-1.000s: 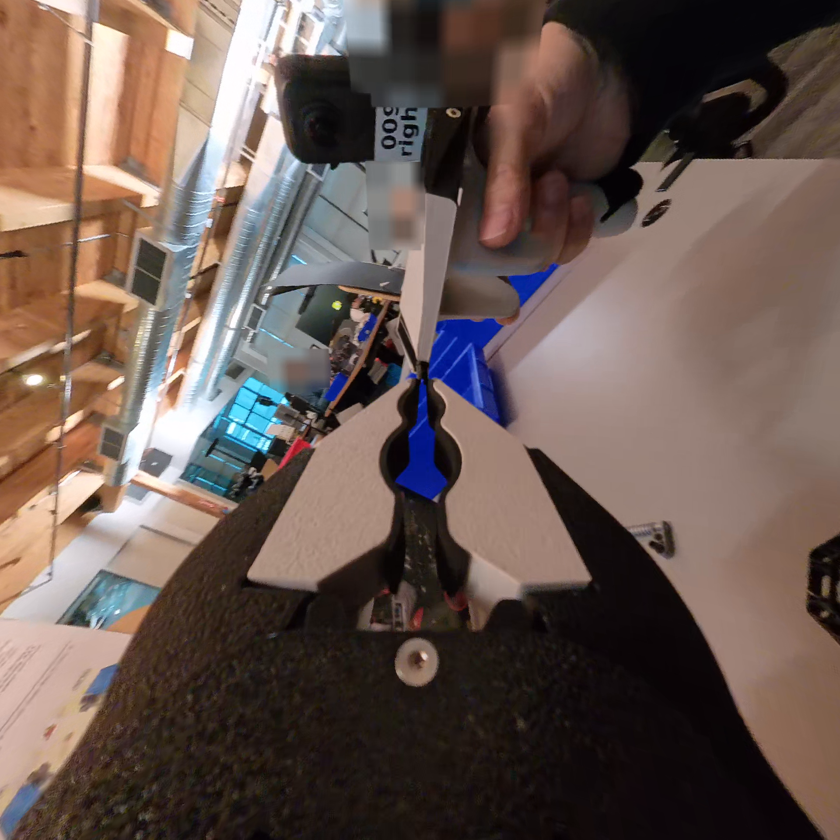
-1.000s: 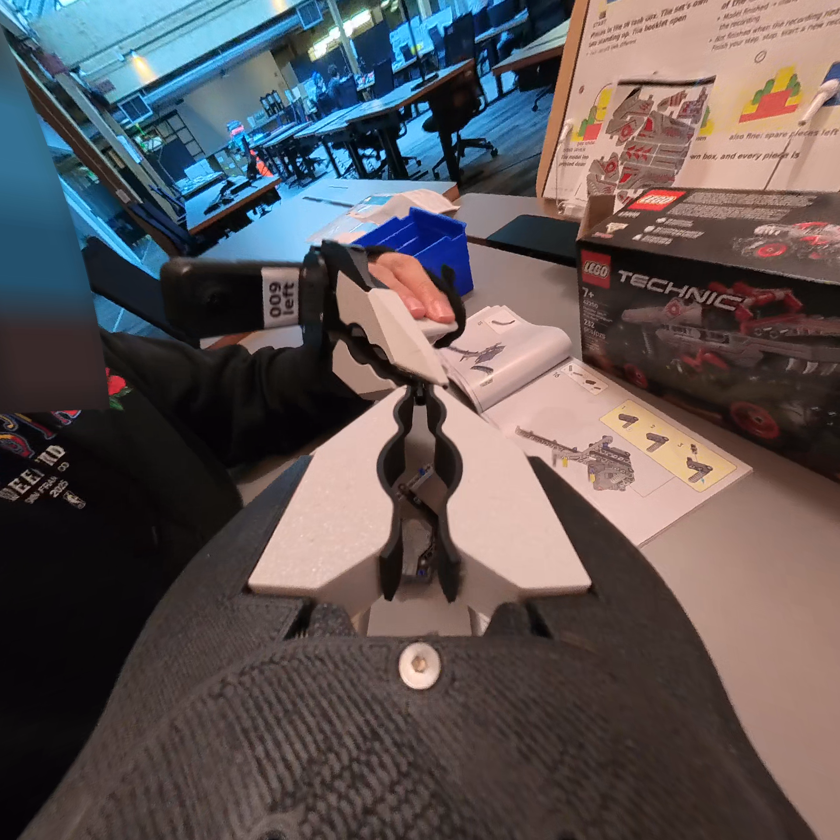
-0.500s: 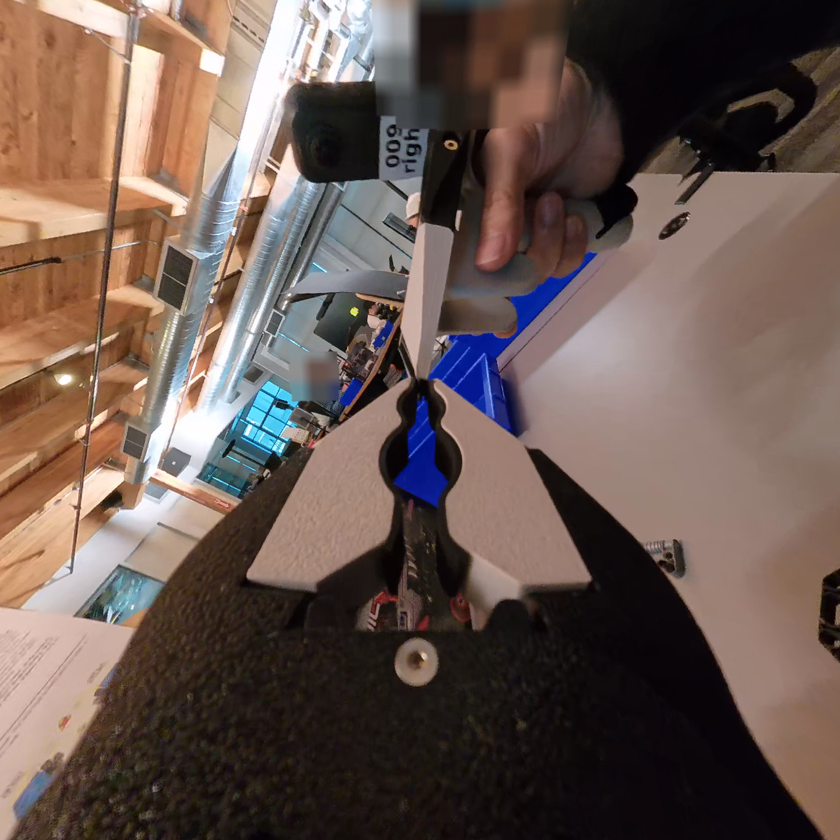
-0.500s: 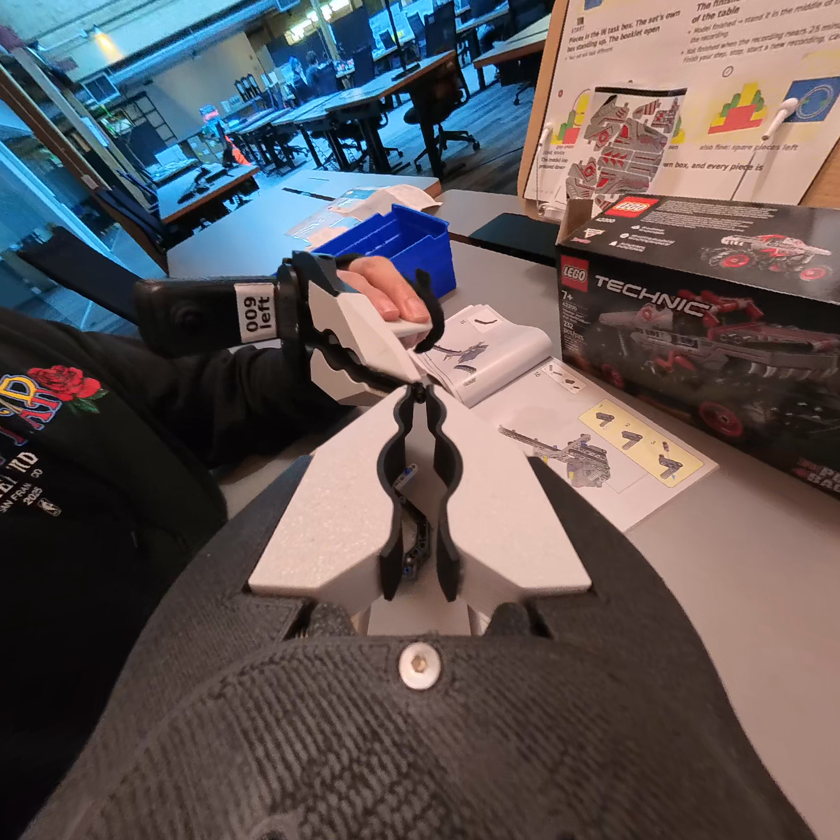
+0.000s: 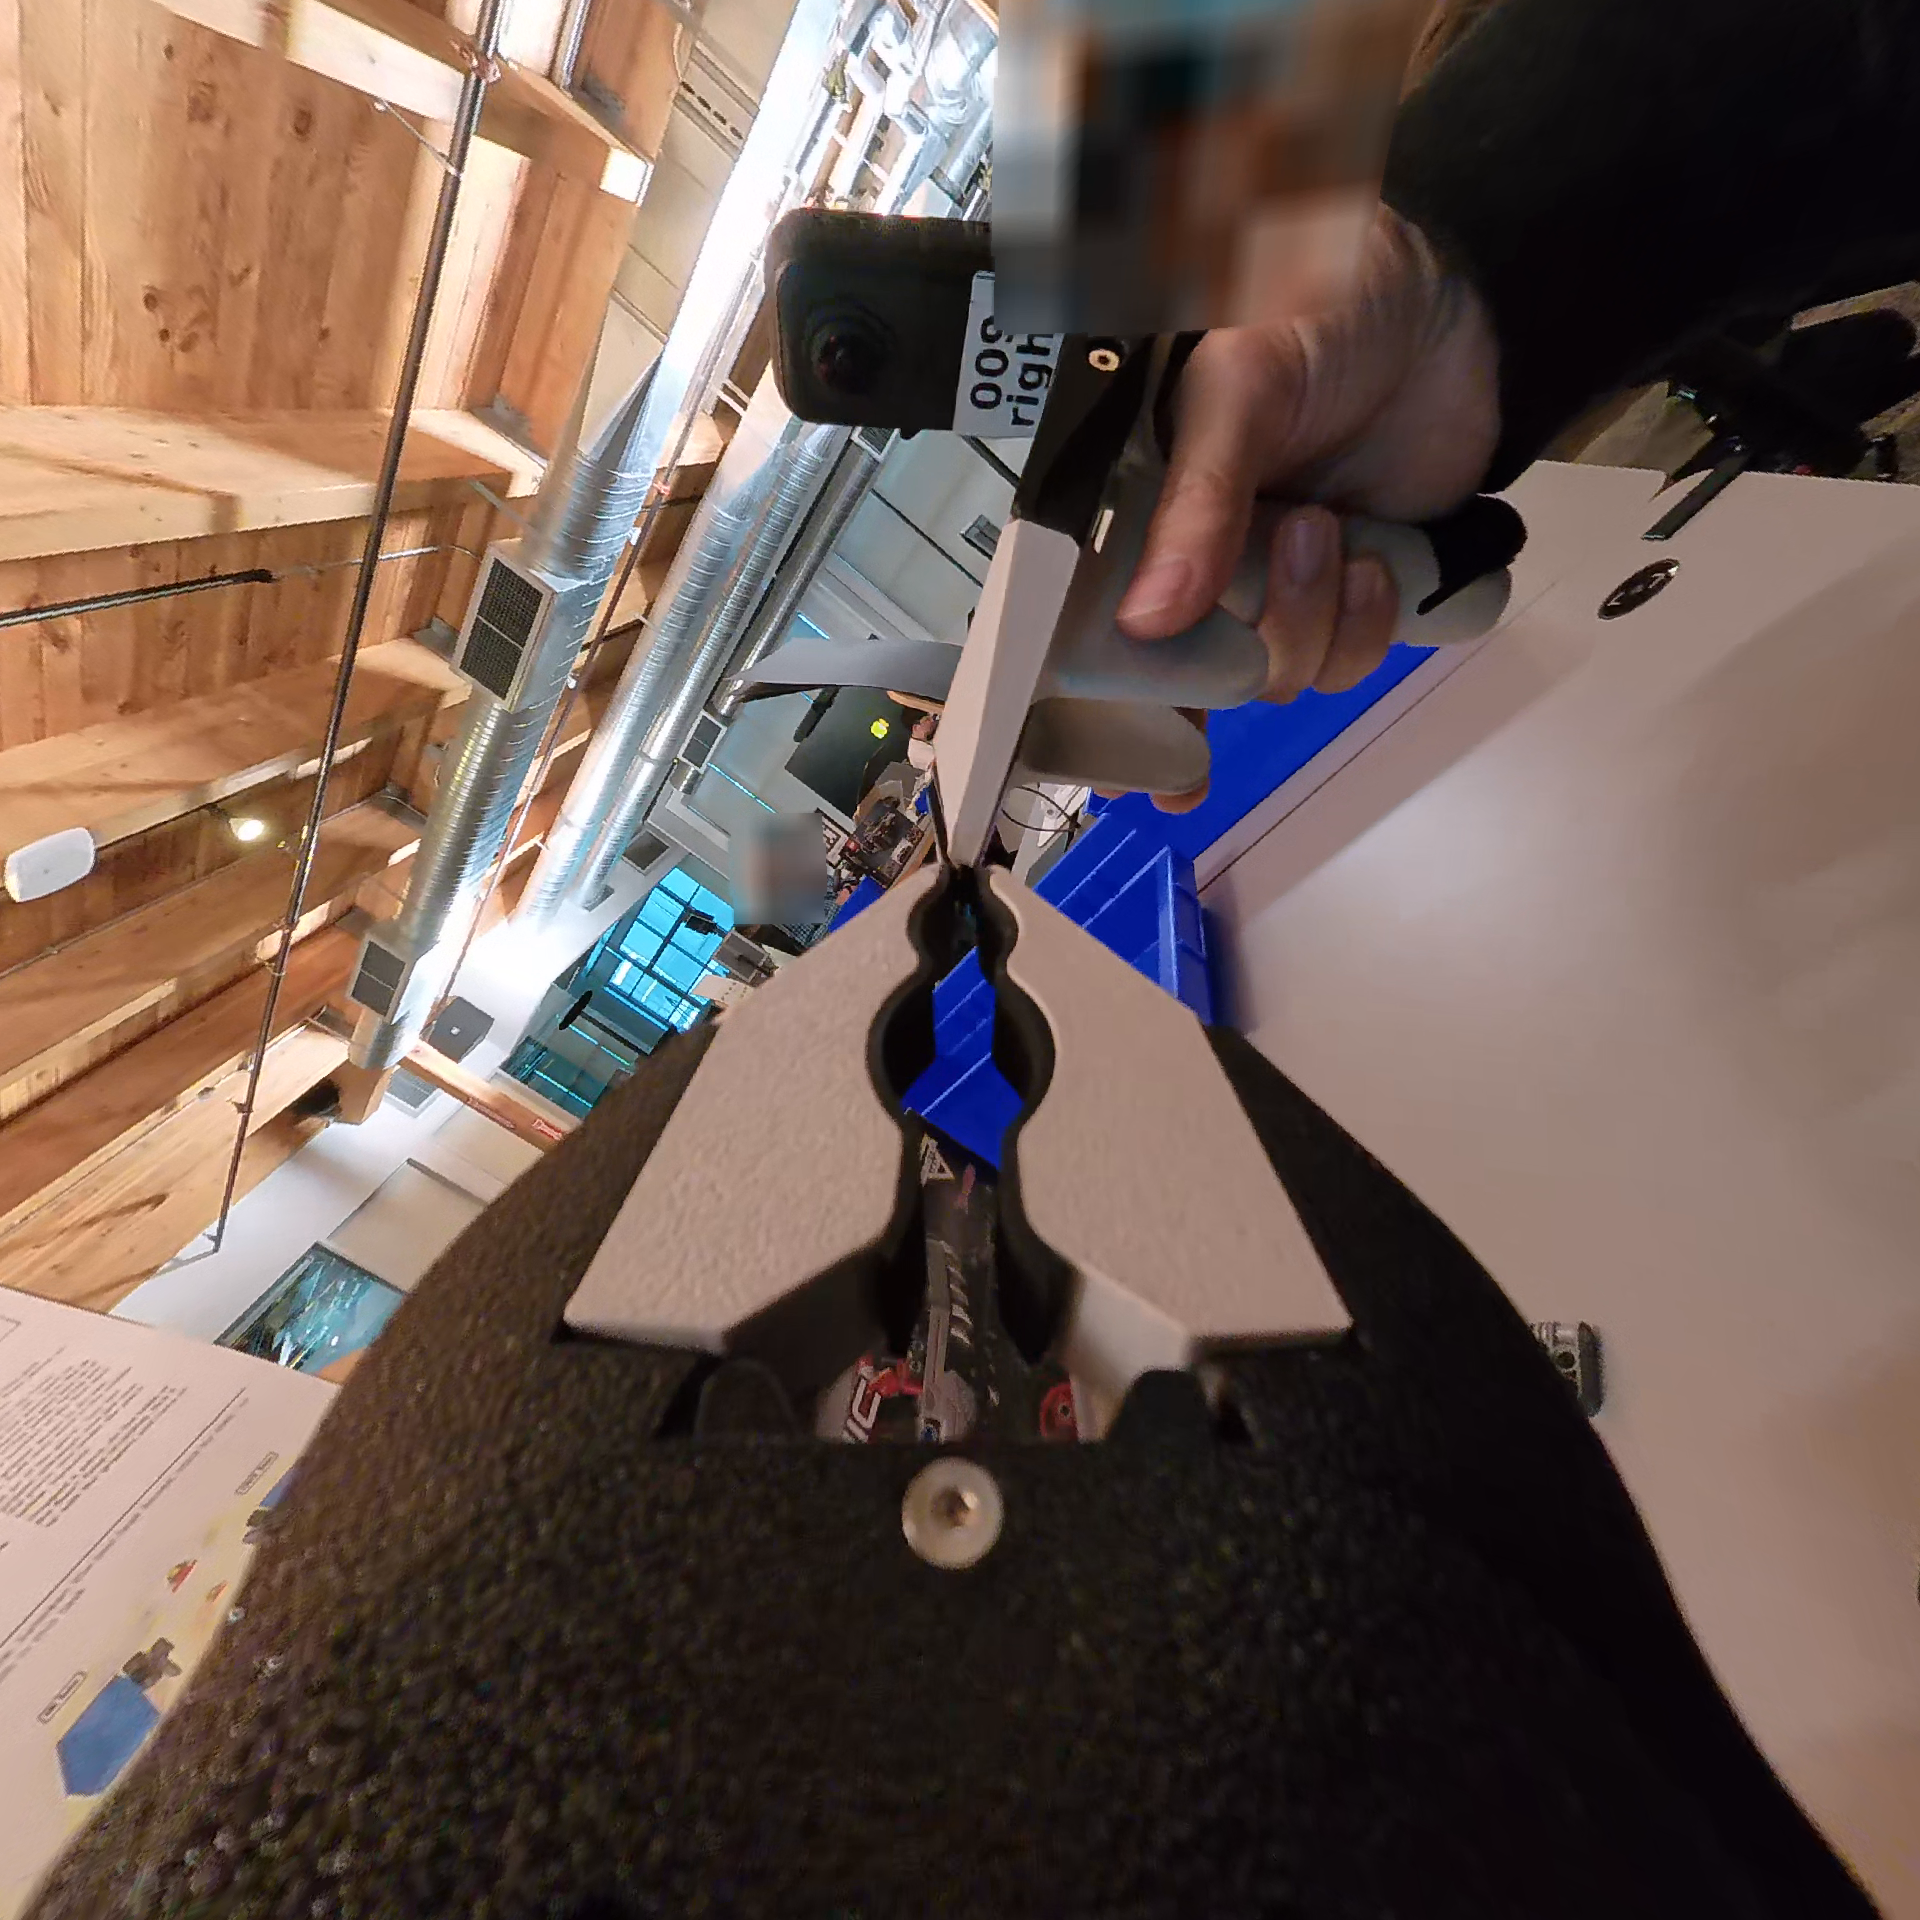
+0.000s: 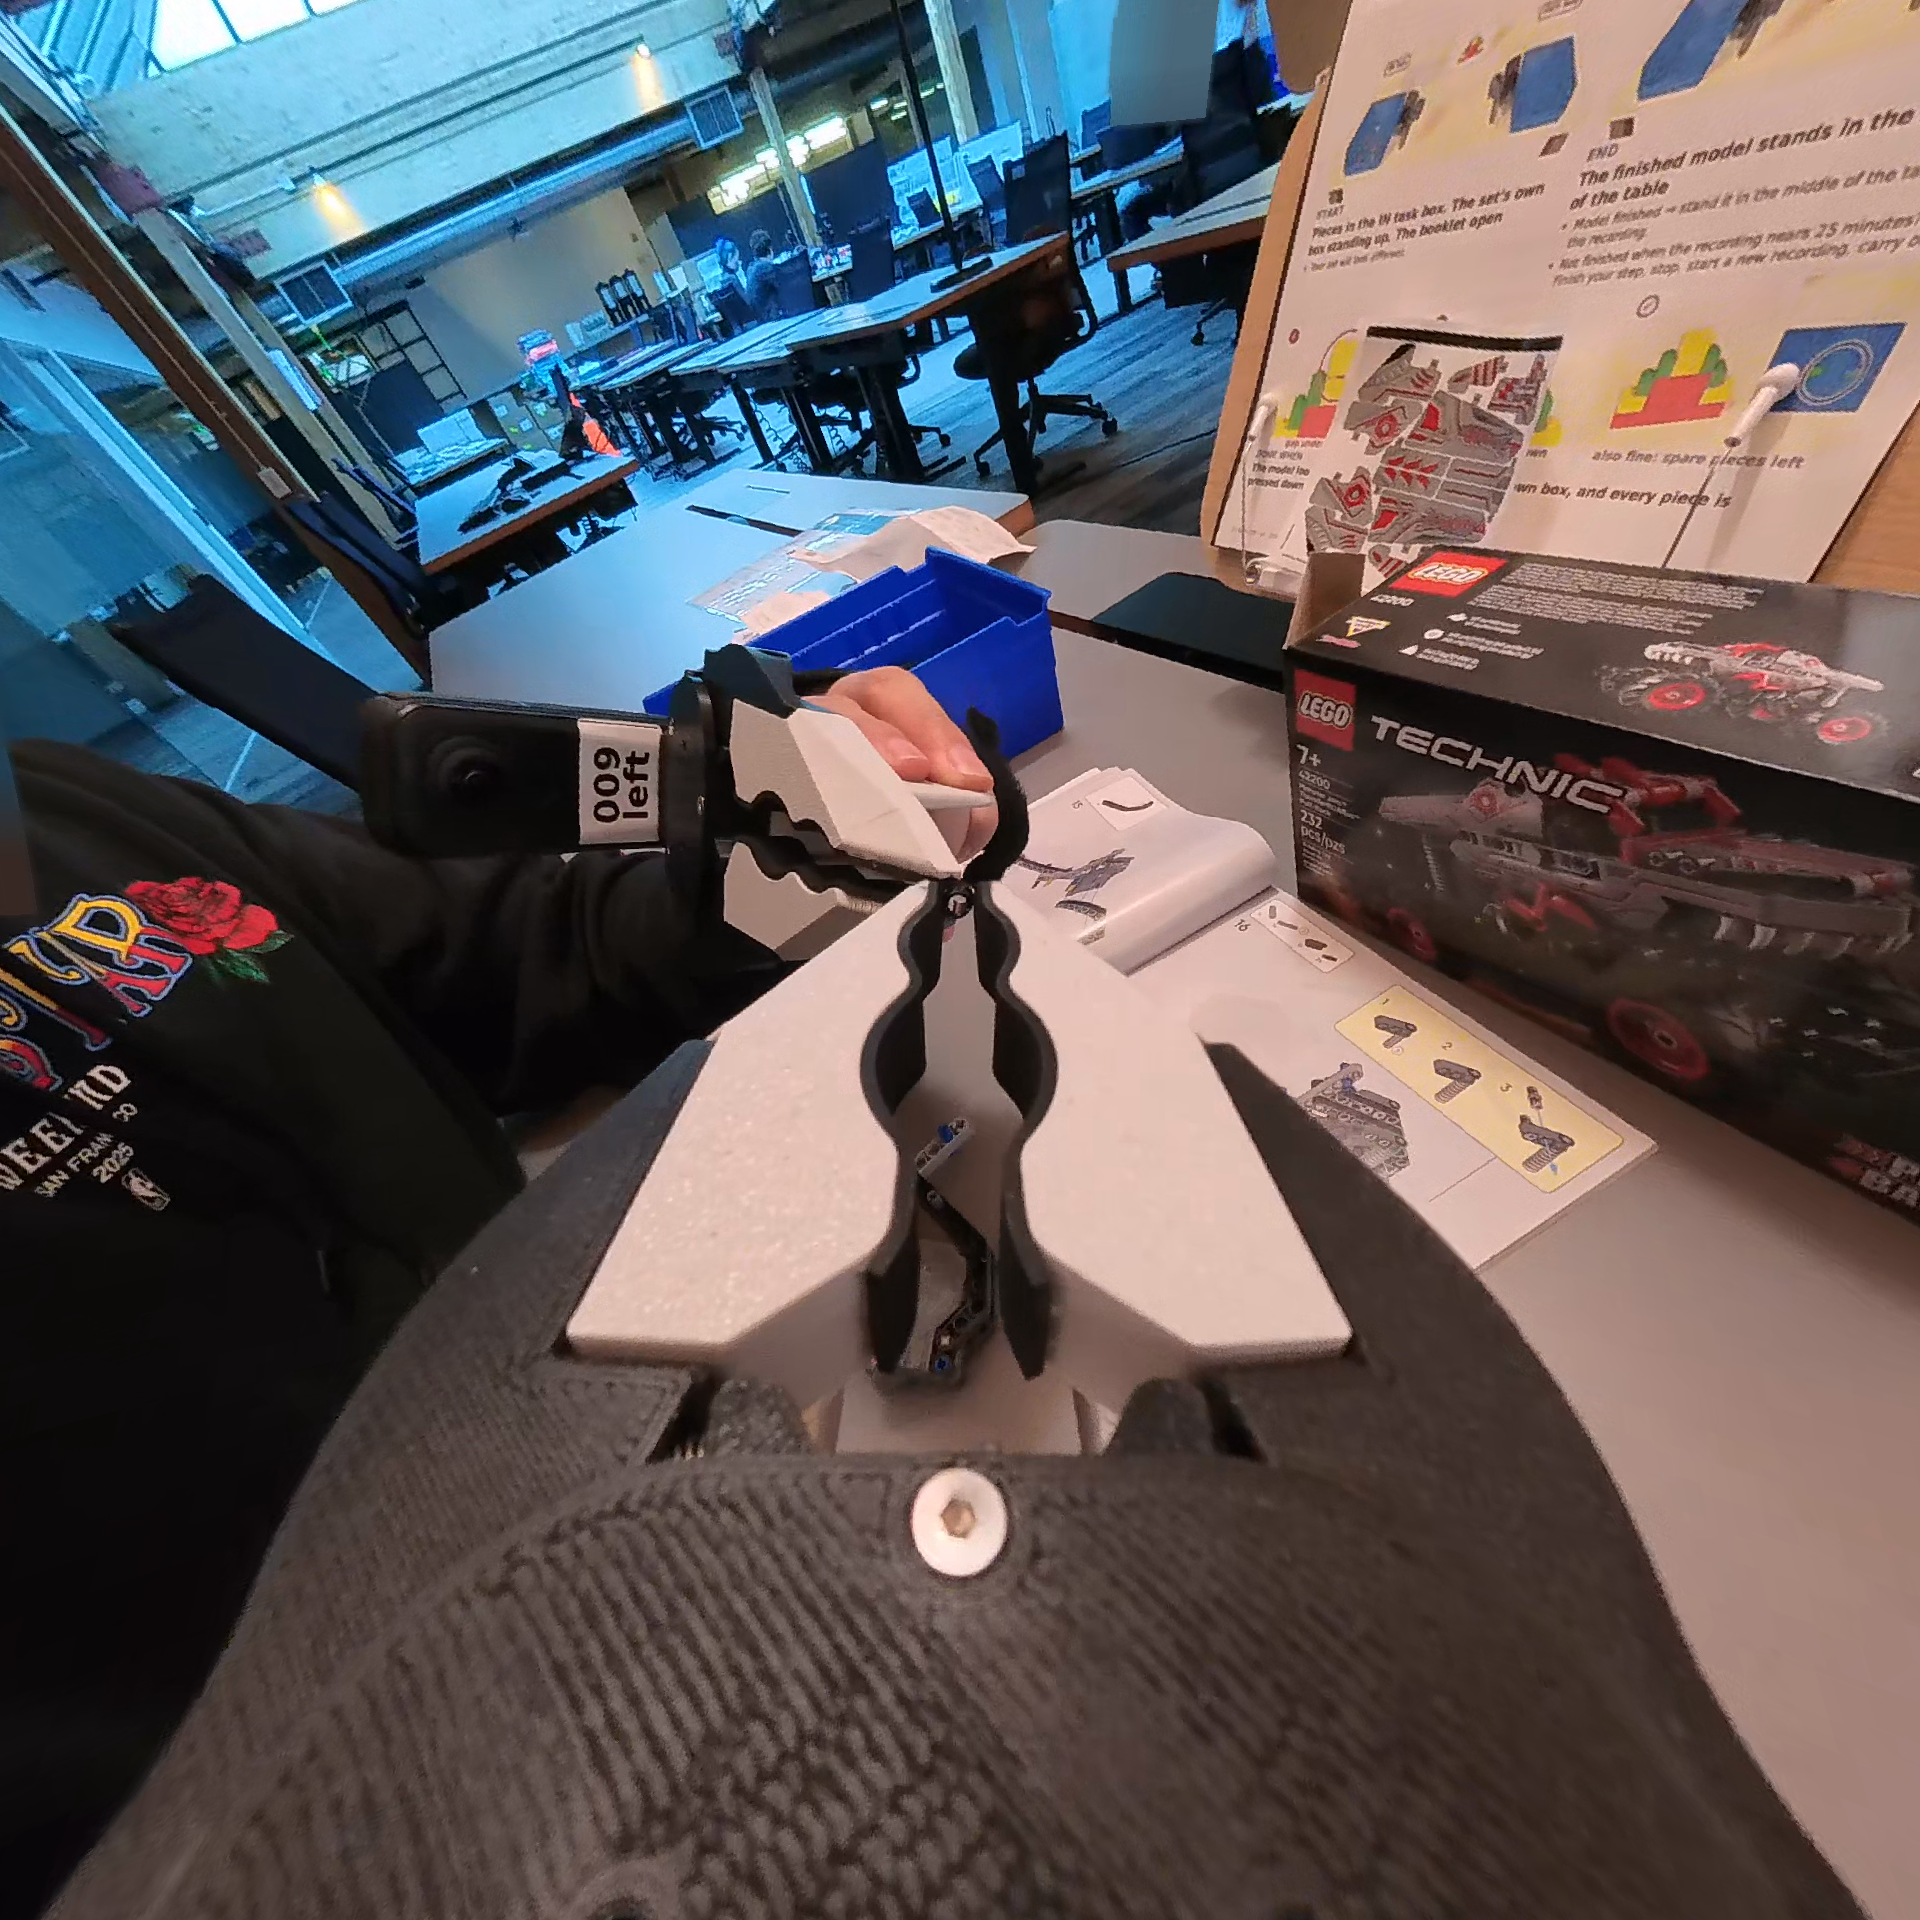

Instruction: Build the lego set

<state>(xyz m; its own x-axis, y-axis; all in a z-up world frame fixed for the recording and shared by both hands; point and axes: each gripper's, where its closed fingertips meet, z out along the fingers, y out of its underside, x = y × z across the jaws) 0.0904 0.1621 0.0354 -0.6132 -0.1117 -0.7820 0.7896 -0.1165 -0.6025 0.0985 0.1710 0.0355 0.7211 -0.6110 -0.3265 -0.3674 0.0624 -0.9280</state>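
My two grippers meet tip to tip in the air above the grey table. My left gripper is shut, with a small dark Lego part pinched at its tips. My right gripper is shut on a small dark Lego part; I cannot tell whether it is the same part. The right gripper's white fingers come down from above in the left wrist view, held by a hand. The left gripper shows in the right wrist view. A grey and black partial assembly shows through the right gripper's gap.
The black Lego box stands at the right, with the open instruction booklet in front of it. A blue bin sits behind the left hand. An instruction board stands behind the box. A small grey part lies on the table.
Both grippers have stayed tip to tip and shut. Both have tilted a little, so the box, booklet and small grey part have shifted slightly in the views.
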